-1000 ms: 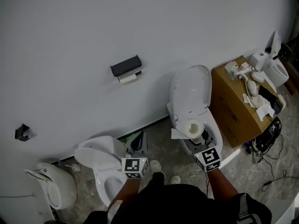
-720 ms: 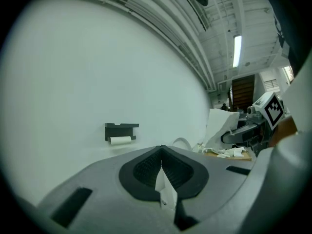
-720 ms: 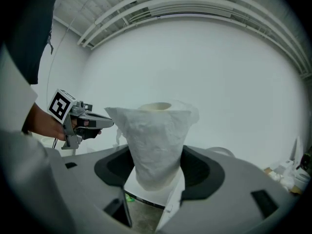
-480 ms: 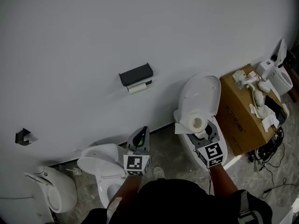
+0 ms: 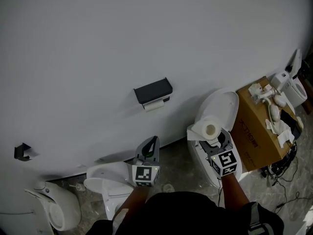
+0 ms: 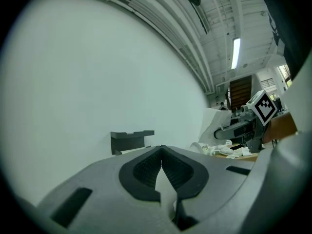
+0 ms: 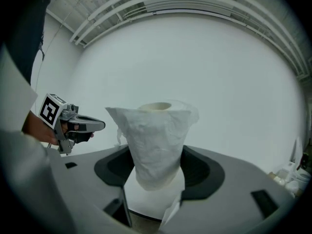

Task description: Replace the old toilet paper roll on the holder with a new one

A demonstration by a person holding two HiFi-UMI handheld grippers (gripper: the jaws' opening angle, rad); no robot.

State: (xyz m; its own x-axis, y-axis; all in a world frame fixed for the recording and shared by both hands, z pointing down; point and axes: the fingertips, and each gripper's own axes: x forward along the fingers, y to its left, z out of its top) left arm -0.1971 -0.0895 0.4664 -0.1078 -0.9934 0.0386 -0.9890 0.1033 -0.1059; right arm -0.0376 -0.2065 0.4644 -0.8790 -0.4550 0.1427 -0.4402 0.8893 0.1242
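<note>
The person holds both grippers out toward a plain white wall. The right gripper has its jaws spread wide and closed on a full toilet paper roll. In the right gripper view the roll stands upright between the dark pads, with a loose sheet draped down its front and its cardboard core facing up. The left gripper is empty. In the left gripper view its jaws are pressed together at the tips.

The black holder is fixed to the wall above and between the two grippers. A thin, nearly used-up roll hangs on it just under the cover. The new roll is well apart from the holder, off to its right and lower in the head view.

A white toilet with its lid raised stands behind the right gripper, and a cardboard box with white odds and ends on top sits just beside it. Another toilet is on the floor below the left gripper.
</note>
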